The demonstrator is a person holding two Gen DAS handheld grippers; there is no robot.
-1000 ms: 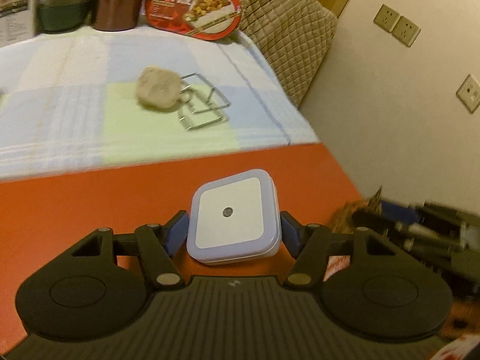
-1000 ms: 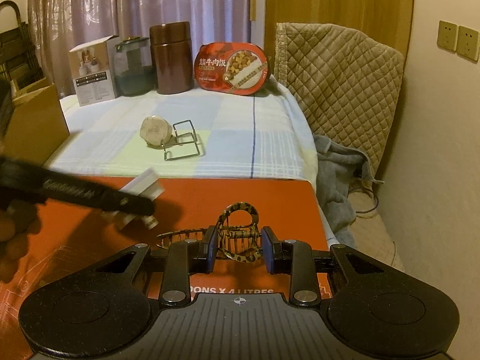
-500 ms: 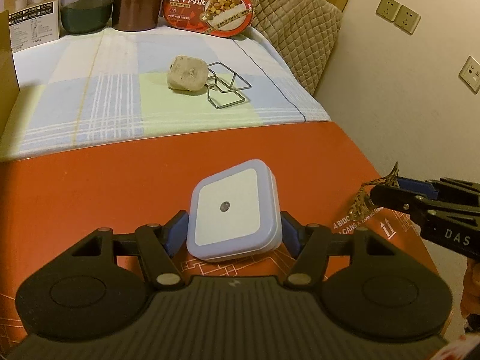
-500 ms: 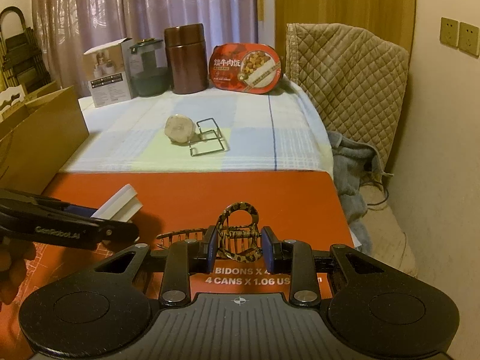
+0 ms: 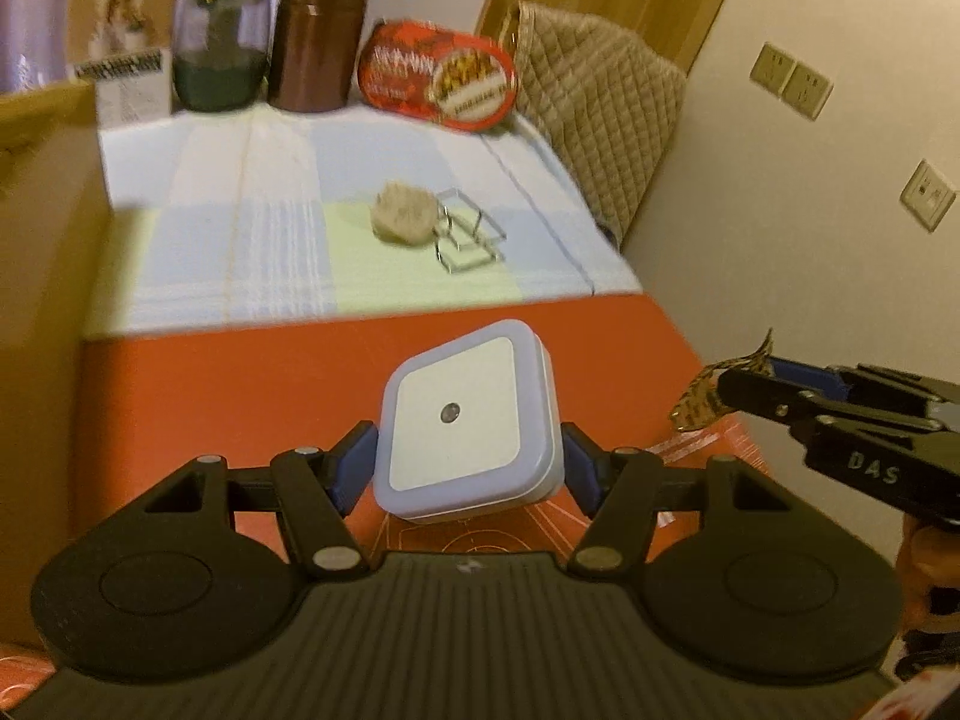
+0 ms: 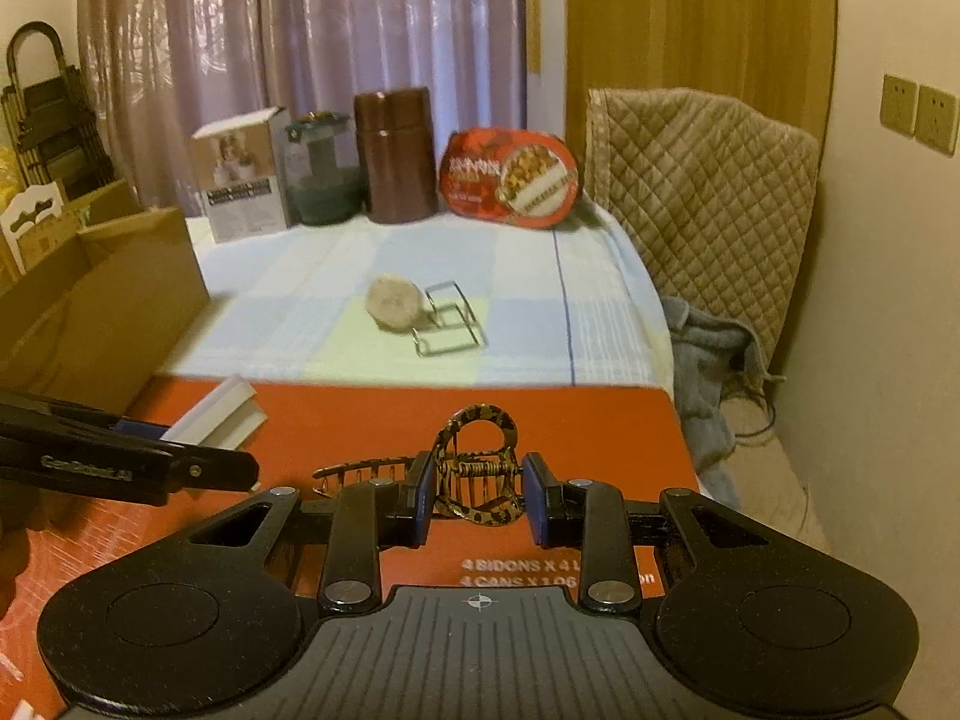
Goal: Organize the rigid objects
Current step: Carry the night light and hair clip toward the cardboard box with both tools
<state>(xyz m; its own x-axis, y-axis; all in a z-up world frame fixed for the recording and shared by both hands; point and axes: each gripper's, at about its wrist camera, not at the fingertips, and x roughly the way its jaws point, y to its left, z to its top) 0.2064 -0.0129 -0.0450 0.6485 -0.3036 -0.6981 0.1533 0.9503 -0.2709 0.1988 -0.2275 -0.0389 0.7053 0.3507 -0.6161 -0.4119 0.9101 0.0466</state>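
My left gripper (image 5: pixel 465 462) is shut on a white square night light (image 5: pixel 462 420), held in the air over the red box top (image 5: pixel 240 384). My right gripper (image 6: pixel 477 498) is shut on a leopard-print hair claw clip (image 6: pixel 474 468), also lifted above the red box (image 6: pixel 570 420). In the left wrist view the right gripper (image 5: pixel 738 387) reaches in from the right with the clip (image 5: pixel 699 399) at its tip. The right wrist view catches the left gripper (image 6: pixel 150 450) at the left with the night light (image 6: pixel 216 414) edge-on. A beige puck-shaped object (image 6: pixel 393 303) and a wire stand (image 6: pixel 450 324) lie on the checked cloth.
At the back of the cloth stand a white carton (image 6: pixel 243 177), a glass jar (image 6: pixel 321 171), a brown canister (image 6: pixel 396 156) and a red food tray (image 6: pixel 510 177). A cardboard box (image 6: pixel 102 300) stands left. A quilted chair (image 6: pixel 702 204) and the wall close the right.
Both grippers have risen and pulled back from the red box with their objects still gripped; the far table items now sit more towards the middle of both views.
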